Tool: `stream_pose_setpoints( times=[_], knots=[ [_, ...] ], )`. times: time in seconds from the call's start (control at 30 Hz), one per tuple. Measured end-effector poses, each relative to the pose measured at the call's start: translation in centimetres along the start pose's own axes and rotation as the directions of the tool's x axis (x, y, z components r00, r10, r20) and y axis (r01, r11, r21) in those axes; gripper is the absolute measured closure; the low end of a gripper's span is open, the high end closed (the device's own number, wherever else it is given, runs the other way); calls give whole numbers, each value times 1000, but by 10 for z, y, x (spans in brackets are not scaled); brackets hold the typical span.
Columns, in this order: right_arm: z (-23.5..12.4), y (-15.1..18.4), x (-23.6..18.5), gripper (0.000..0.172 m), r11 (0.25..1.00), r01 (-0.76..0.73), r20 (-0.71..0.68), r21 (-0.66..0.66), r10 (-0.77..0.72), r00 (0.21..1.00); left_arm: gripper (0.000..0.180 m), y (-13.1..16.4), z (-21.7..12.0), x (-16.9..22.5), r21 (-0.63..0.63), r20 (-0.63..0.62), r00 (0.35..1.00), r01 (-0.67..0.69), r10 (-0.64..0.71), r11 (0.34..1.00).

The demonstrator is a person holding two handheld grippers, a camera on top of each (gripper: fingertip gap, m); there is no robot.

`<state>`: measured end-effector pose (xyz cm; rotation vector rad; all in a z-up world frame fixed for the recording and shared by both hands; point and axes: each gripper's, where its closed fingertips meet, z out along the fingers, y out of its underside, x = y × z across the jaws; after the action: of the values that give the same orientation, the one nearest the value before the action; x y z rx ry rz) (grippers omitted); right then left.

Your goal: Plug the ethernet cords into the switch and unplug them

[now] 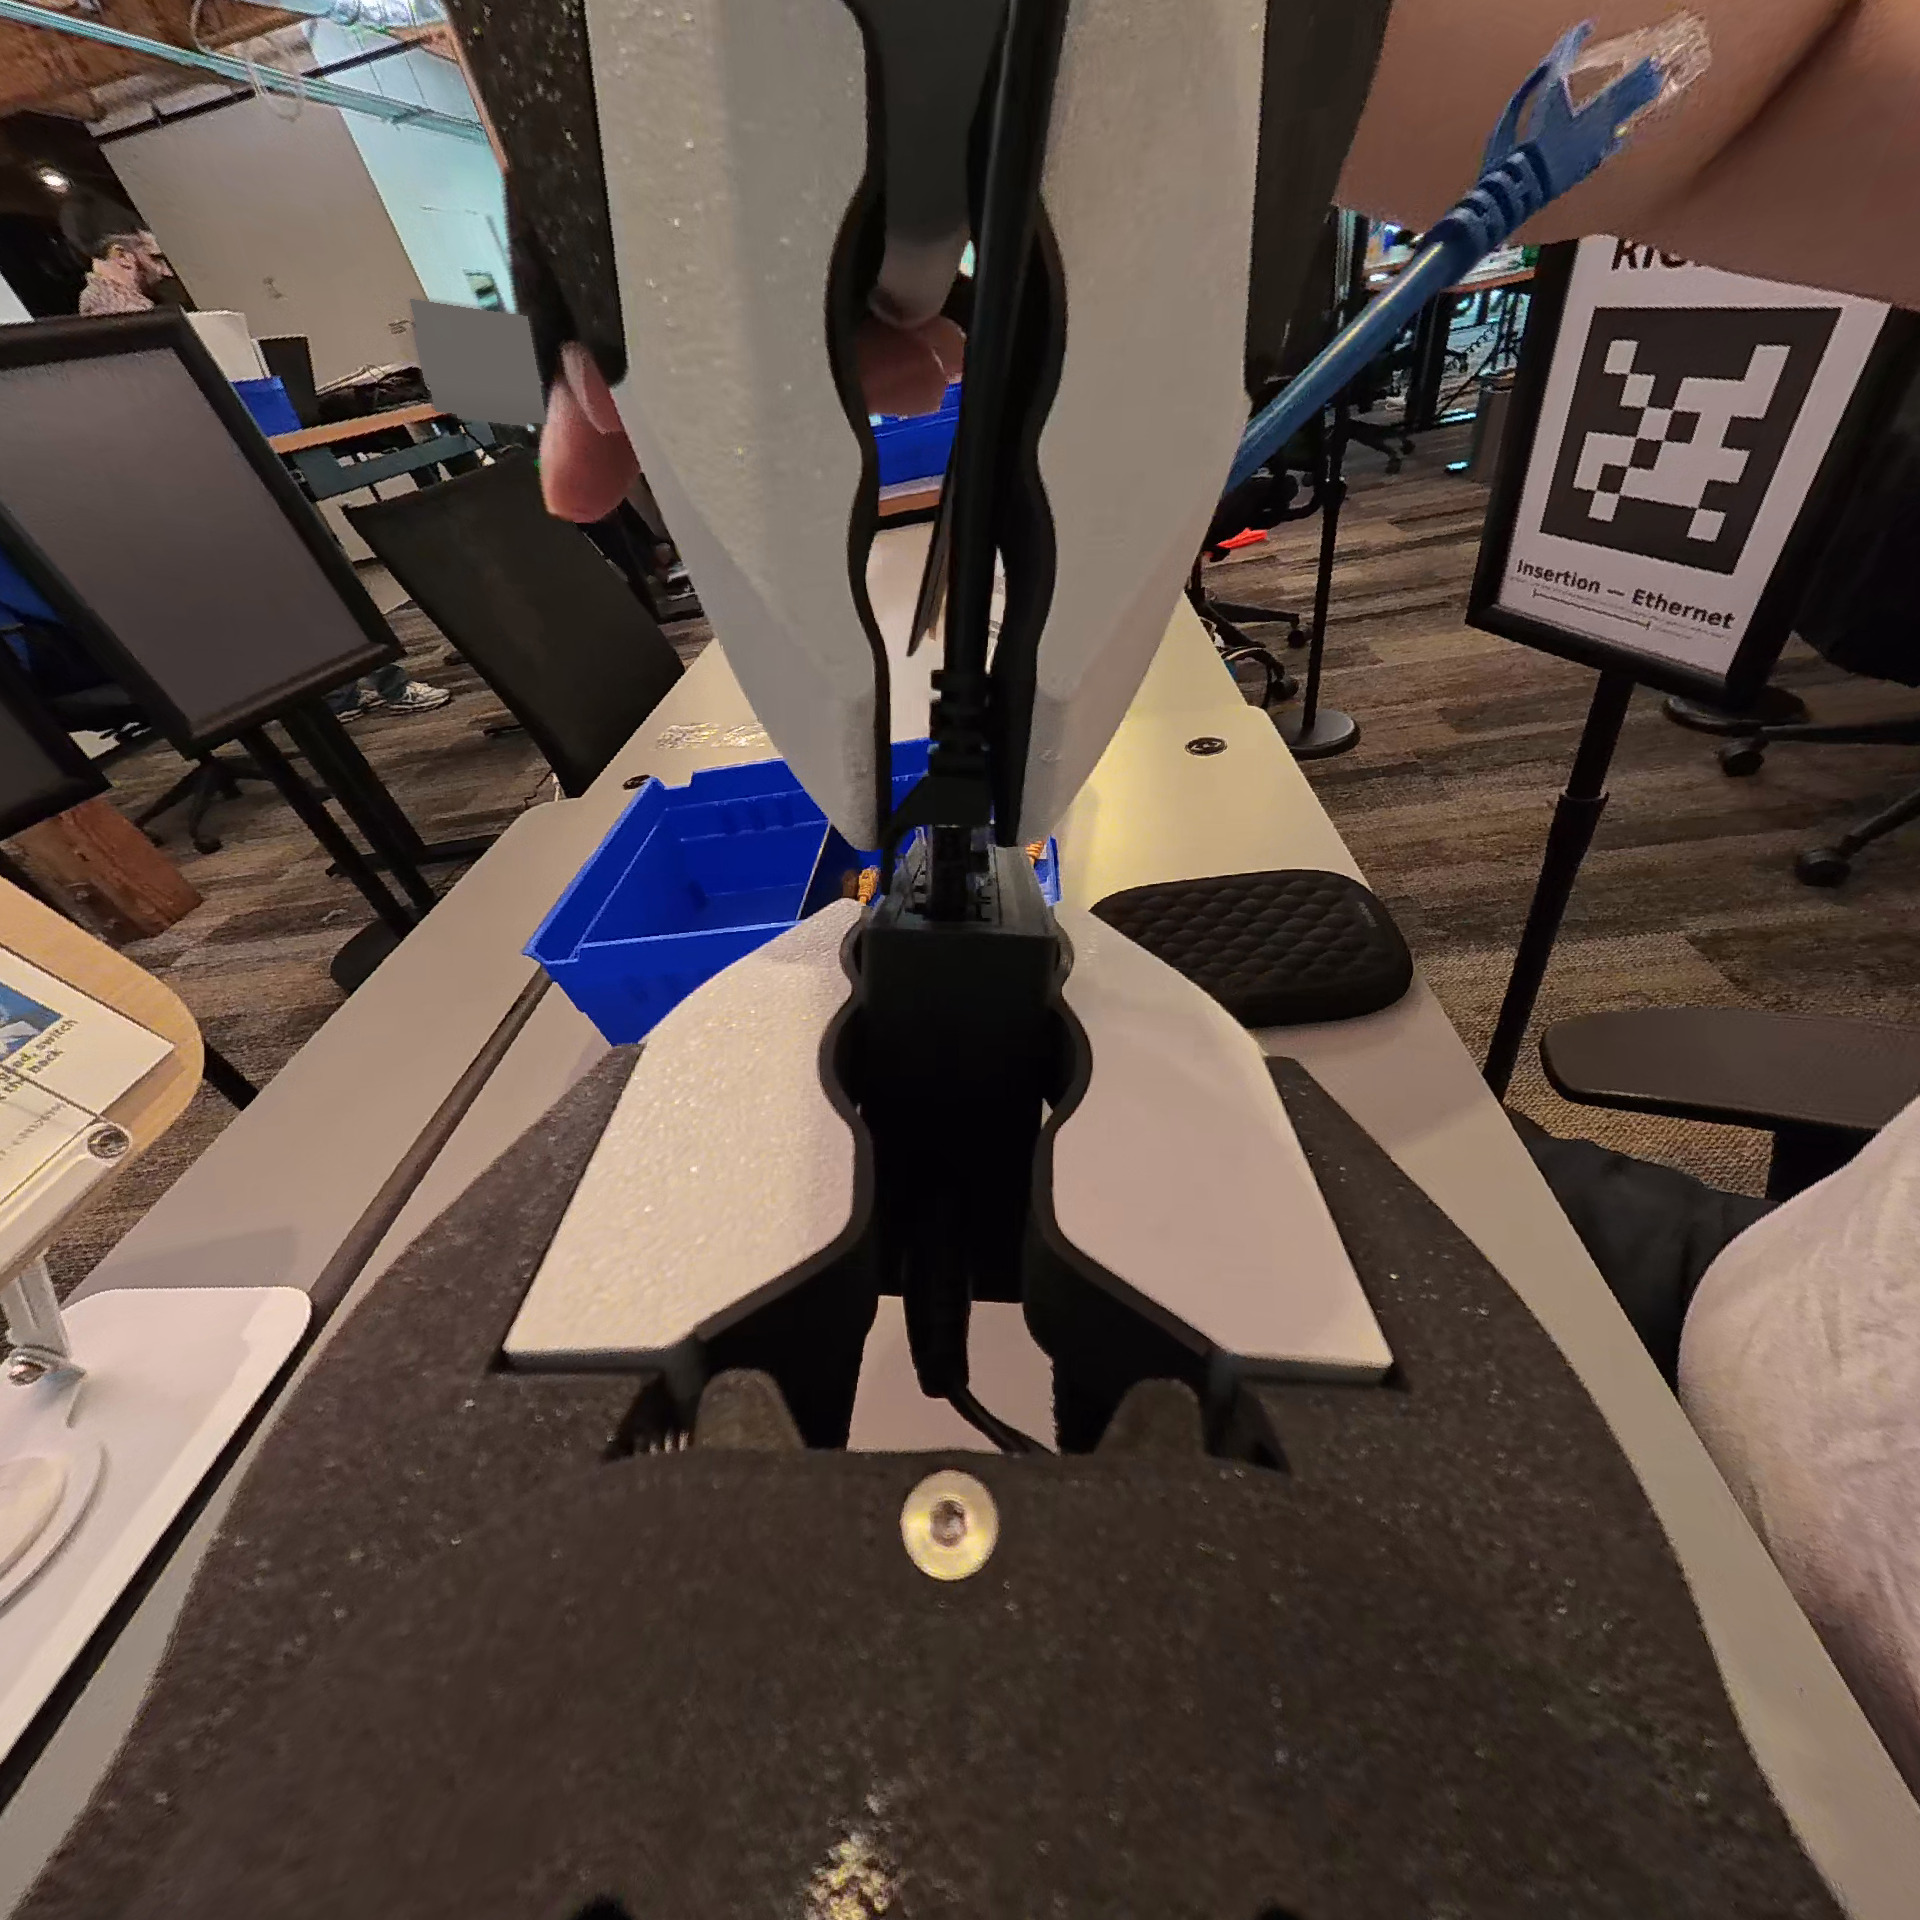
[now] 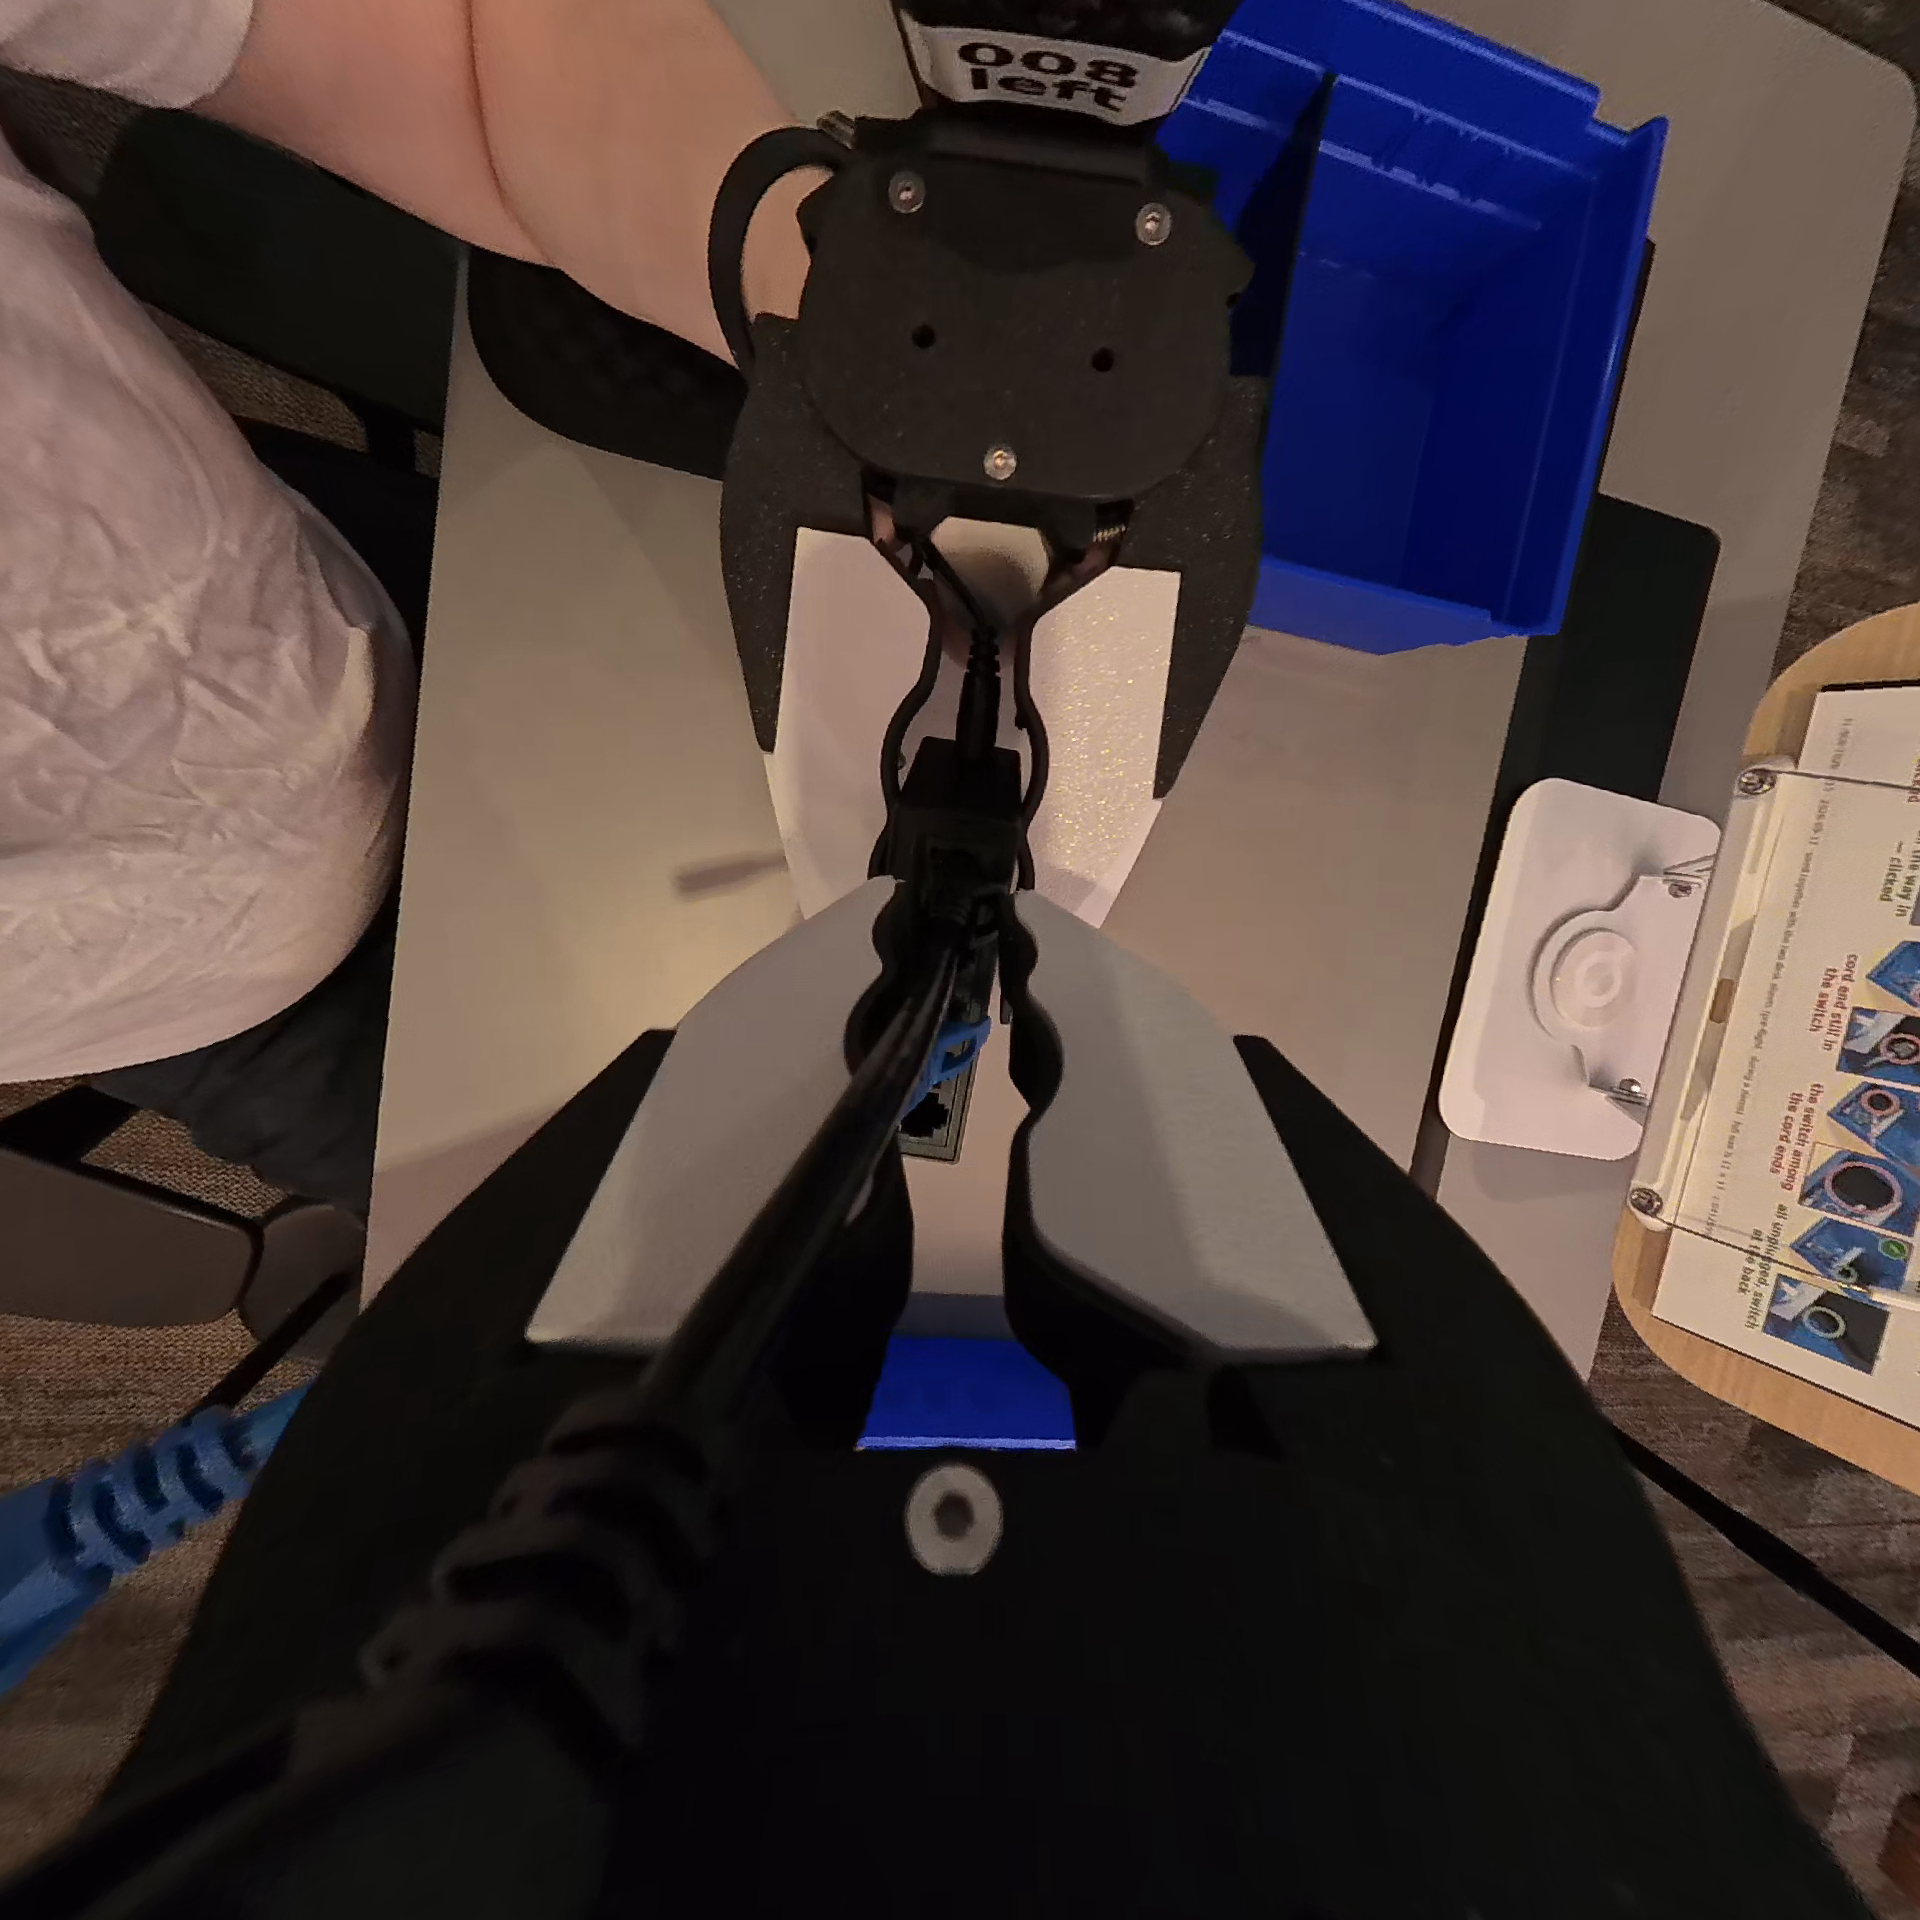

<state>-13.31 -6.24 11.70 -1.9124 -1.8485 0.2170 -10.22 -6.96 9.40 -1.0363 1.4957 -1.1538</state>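
In the left wrist view my left gripper (image 1: 956, 925) is shut on a small black switch (image 1: 956, 997) and holds it above the grey table (image 1: 1195, 790). My right gripper (image 1: 951, 821) comes in from above, shut on the plug of a black ethernet cord (image 1: 971, 582) whose tip sits at the switch's port face. The right wrist view shows the same: my right gripper (image 2: 951, 914) pinches the black cord (image 2: 831, 1174) at the switch (image 2: 961, 810), which my left gripper (image 2: 956, 883) holds. A blue cord (image 1: 1496, 187) hangs at the upper right, loose. It also shows at the right wrist view's lower left (image 2: 125, 1475).
A blue bin (image 1: 686, 894) stands on the table behind the switch, also seen in the right wrist view (image 2: 1434, 364). A black padded rest (image 1: 1257, 945) lies to the right. A framed sign on a stand (image 1: 1683, 468) and an instruction card (image 2: 1787, 1039) flank the table. The tips of both grippers are at nearly the same place.
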Motion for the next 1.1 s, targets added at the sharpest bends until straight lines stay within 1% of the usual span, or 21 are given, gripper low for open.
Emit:
stream_pose_setpoints(
  times=[0.07,0.1,0.13,0.17,0.2,0.3,0.4,0.57,0.67,0.77,0.83,0.93,1.1],
  knots=[
    [0,-1,2,157,1000,8,-15,2,-8,1000,152,0,-1,-1,-3,5,1000,0,0,1000],
    [0,0,7,143,1000,3,-54,-1,-3,999,152,0,-1,-1,-6,6,1000,-7,7,1000],
    [0,3,16,147,1000,-9,-107,-17,7,994,152,1,-1,-1,-15,10,1000,-16,16,1000],
    [0,4,15,150,1000,-13,-84,-22,11,996,152,0,0,-1,-18,18,1000,-20,20,1000],
    [1,2,1,153,1000,15,8,-20,-15,1000,152,-1,-1,-1,-13,21,999,-25,25,1000],
    [4,1,3,157,991,125,-74,-49,-128,989,152,1,-4,-4,-25,34,998,-51,52,998],
    [3,-1,0,156,993,110,-37,-33,-111,993,152,-1,-3,-1,-11,15,999,-40,41,999],
    [4,-1,-5,155,996,93,12,-12,-92,996,152,0,-2,2,-23,10,998,-59,59,998],
    [4,-1,-6,155,995,99,13,-16,-99,995,152,0,-2,3,-24,3,998,-63,63,998],
    [4,0,-5,157,991,129,-32,-37,-130,991,152,-1,-2,2,-18,11,996,-84,84,996],
    [4,0,-4,158,990,139,-50,-37,-141,989,152,-1,-2,-1,-17,48,989,-138,139,990],
    [7,3,-3,159,992,122,-46,-40,-124,991,152,2,1,-2,-14,62,987,-144,145,989],
    [14,12,-5,159,995,100,-31,-26,-100,994,151,14,8,-6,-80,99,972,-204,212,976]
  ],
)
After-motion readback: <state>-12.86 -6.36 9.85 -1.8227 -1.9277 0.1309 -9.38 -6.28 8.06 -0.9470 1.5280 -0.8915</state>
